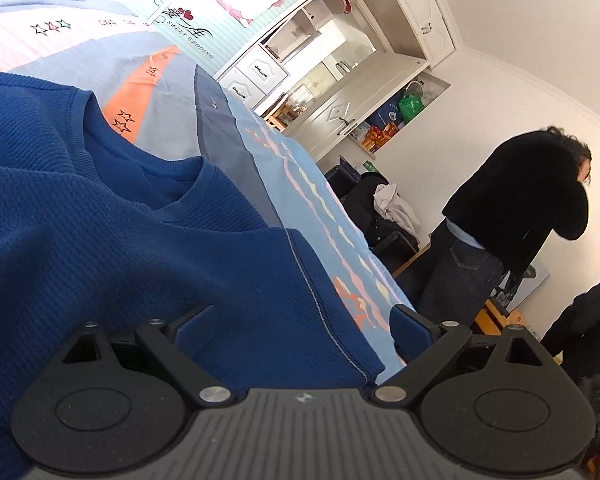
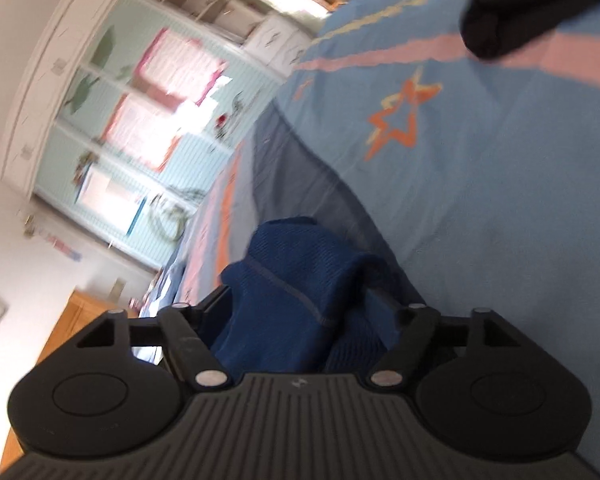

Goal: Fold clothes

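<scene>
Blue knit sweater (image 1: 100, 208) lying on a bed, its fabric a fine waffle texture of deep blue. The ribbed round neckline (image 1: 140, 152) lies open toward the head of the bed, and a hem edge with pale stitching (image 1: 312, 292) runs diagonally down the near side. The left gripper (image 1: 304, 330) sits low over this hem with its jaws spread wide, the cloth passing between them untouched by either blue-padded finger. The right gripper (image 2: 300, 308) has its jaws pinching a bunched, rolled-up portion of the same sweater (image 2: 300, 272), which rises in a thick fold between the fingers; a darker seam line crosses the bunch. Beneath lies a light blue bedspread (image 2: 500, 200) with pink stripes and an orange star (image 2: 400, 124). In the background, a person in a black top (image 1: 520, 200) stands beside a white cabinet (image 1: 340, 80).
</scene>
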{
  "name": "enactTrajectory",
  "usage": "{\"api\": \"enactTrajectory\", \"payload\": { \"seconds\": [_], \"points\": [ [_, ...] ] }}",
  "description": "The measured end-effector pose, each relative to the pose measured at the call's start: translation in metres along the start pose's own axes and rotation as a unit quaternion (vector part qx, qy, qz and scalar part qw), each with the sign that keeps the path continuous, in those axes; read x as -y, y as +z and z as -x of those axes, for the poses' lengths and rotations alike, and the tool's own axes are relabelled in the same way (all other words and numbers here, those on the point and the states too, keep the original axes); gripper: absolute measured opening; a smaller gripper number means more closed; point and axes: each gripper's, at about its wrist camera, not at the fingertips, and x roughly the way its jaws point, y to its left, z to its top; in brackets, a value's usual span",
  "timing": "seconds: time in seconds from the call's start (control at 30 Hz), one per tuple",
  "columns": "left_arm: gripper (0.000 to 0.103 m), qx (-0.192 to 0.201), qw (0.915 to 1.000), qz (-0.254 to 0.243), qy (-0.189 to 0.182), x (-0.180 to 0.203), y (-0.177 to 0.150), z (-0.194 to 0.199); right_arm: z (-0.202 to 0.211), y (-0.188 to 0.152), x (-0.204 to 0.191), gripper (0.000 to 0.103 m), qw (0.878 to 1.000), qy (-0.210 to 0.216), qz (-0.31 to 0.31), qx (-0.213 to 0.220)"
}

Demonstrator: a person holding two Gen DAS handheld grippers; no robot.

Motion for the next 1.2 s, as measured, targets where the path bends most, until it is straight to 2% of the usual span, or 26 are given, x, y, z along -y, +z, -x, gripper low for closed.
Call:
{"api": "enactTrajectory", "payload": {
  "seconds": [0.1,0.2,0.4,0.43,0.47,0.5,0.53,0.6,0.67,0.73,0.8,0.87,0.9,1.17,1.2],
  "points": [
    [0.094,0.0,1.0,0.0,0.001,0.0,0.0,0.002,0.008,0.018,-0.016,0.087,0.996,-0.008,0.083,-0.023],
    [0.094,-0.003,1.0,-0.005,0.002,0.001,0.0,0.002,0.006,0.036,-0.03,0.089,0.987,-0.015,0.154,-0.051],
    [0.094,0.0,0.9998,0.008,-0.016,-0.006,0.003,0.006,-0.104,0.08,-0.047,0.089,0.968,-0.005,0.185,-0.171],
    [0.094,0.001,0.9998,0.011,-0.019,-0.008,0.003,0.006,-0.123,0.087,-0.05,0.085,0.963,-0.004,0.189,-0.191],
    [0.094,0.002,0.9996,0.015,-0.023,-0.009,0.004,0.007,-0.136,0.092,-0.044,0.084,0.965,0.01,0.163,-0.205],
    [0.094,0.003,0.9995,0.018,-0.025,-0.01,0.004,0.008,-0.144,0.094,-0.027,0.084,0.971,0.035,0.101,-0.212],
    [0.094,0.004,0.9995,0.019,-0.027,-0.011,0.004,0.008,-0.149,0.094,-0.013,0.084,0.974,0.057,0.056,-0.213],
    [0.094,0.004,0.9994,0.019,-0.029,-0.012,0.005,0.008,-0.151,0.09,0.01,0.084,0.975,0.088,0.003,-0.206],
    [0.094,0.004,0.9995,0.014,-0.027,-0.011,0.004,0.007,-0.156,0.083,0.031,0.084,0.968,0.112,-0.039,-0.221],
    [0.094,0.003,0.9997,0.008,-0.025,-0.009,0.003,0.006,-0.162,0.078,0.046,0.085,0.957,0.14,-0.069,-0.246],
    [0.095,0.003,0.9997,0.003,-0.023,-0.008,0.003,0.005,-0.165,0.078,0.054,0.089,0.947,0.178,-0.081,-0.256],
    [0.095,0.004,0.9997,0.001,-0.023,-0.008,0.003,0.005,-0.171,0.077,0.054,0.09,0.926,0.235,-0.093,-0.281],
    [0.095,0.004,0.9997,0.001,-0.023,-0.008,0.003,0.005,-0.176,0.077,0.052,0.091,0.919,0.25,-0.089,-0.291],
    [0.096,0.007,0.9997,-0.003,-0.024,-0.007,0.001,0.005,-0.183,0.089,0.046,0.091,0.909,0.248,-0.032,-0.333],
    [0.096,0.007,0.9997,-0.004,-0.023,-0.007,0.001,0.005,-0.185,0.091,0.045,0.095,0.907,0.252,-0.022,-0.337]
  ]
}}
